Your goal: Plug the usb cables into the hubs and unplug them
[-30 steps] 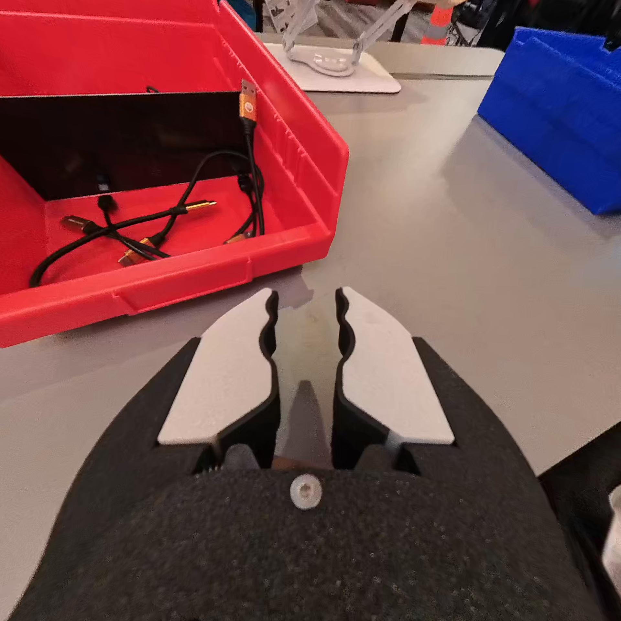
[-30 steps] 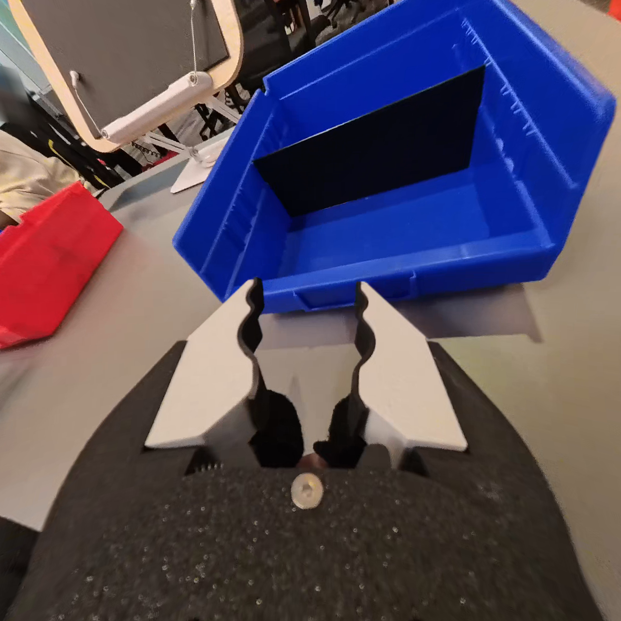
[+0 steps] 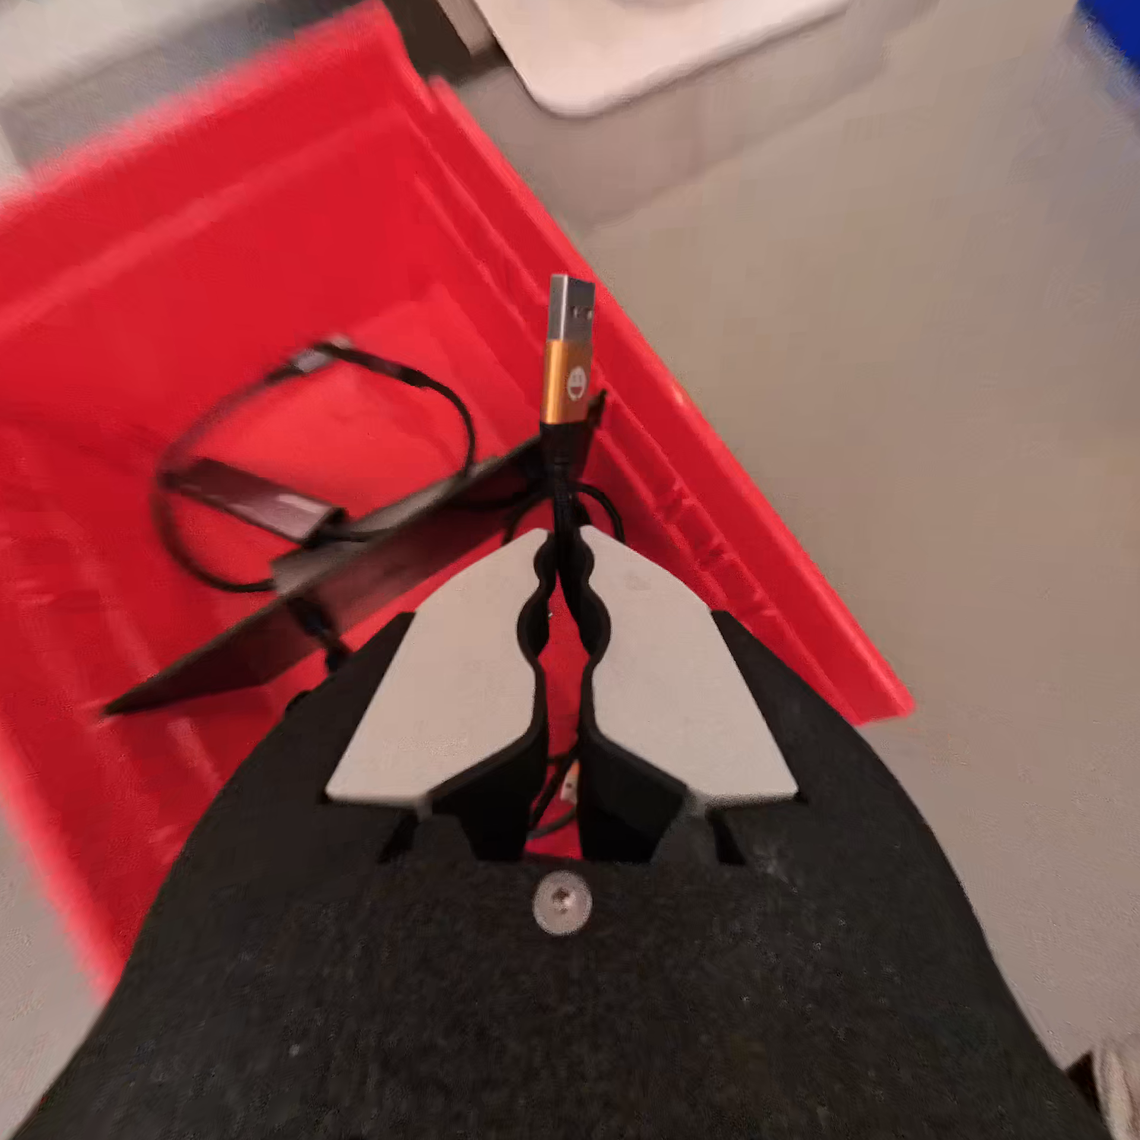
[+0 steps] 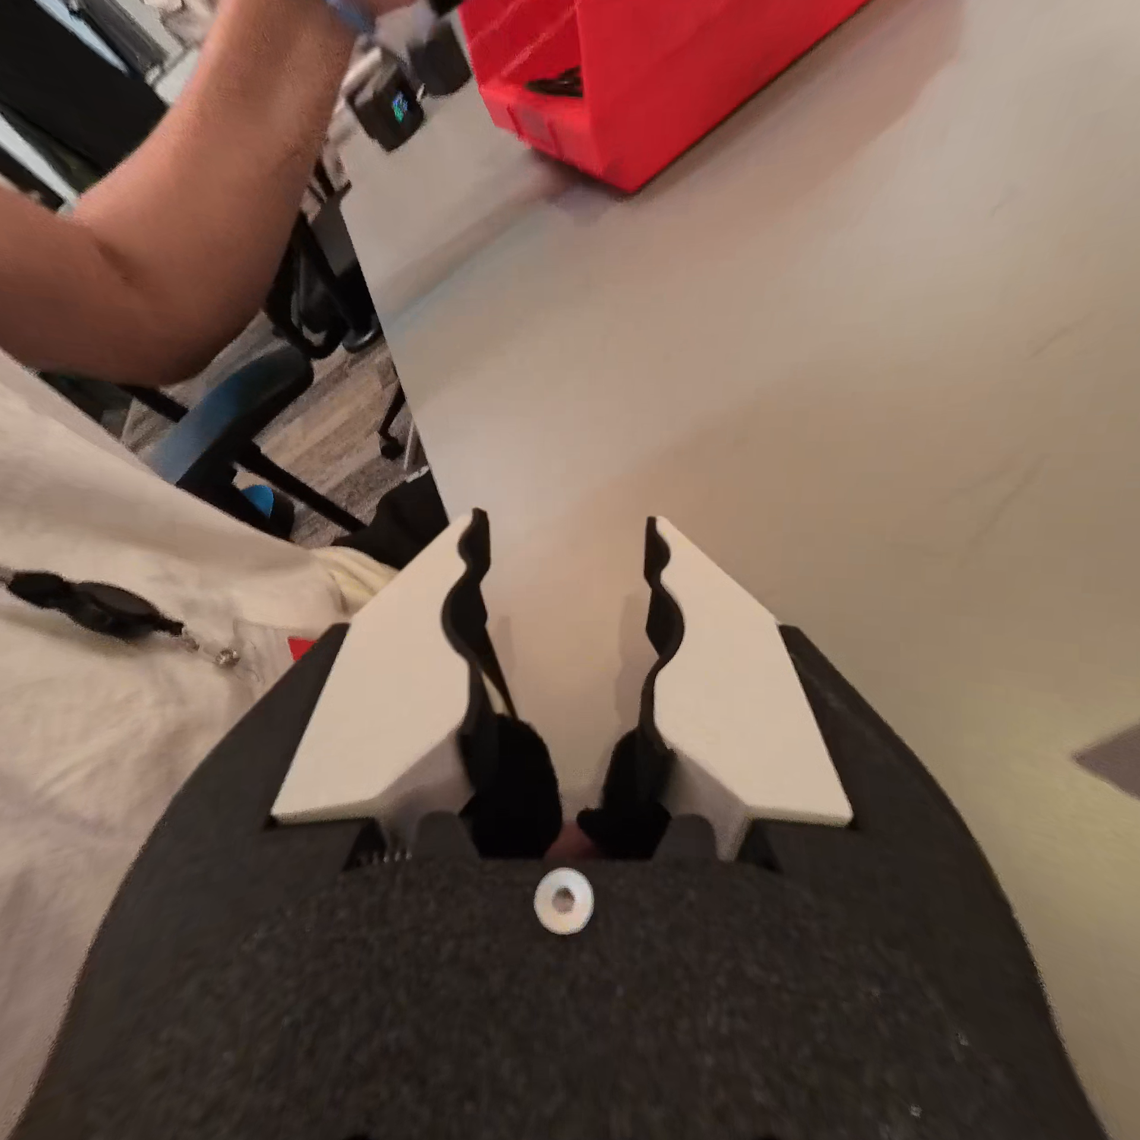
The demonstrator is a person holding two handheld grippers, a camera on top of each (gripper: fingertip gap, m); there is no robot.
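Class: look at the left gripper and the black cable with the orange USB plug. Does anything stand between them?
Nothing does: the left gripper is shut on the black cable, its orange USB plug sticking up above the red bin.

Both views bright, even indoor light; no hard glare. Left wrist view: heavy motion blur on red bin (image 3: 259,259) and table (image 3: 894,370); plug (image 3: 570,351) and left gripper (image 3: 563,543) sharp. Right wrist view: forearm (image 4: 173,203) and far bin smeared; right gripper (image 4: 564,524) crisp. Soft dark shadow on table at right edge. Wide-angle bending toward edges.
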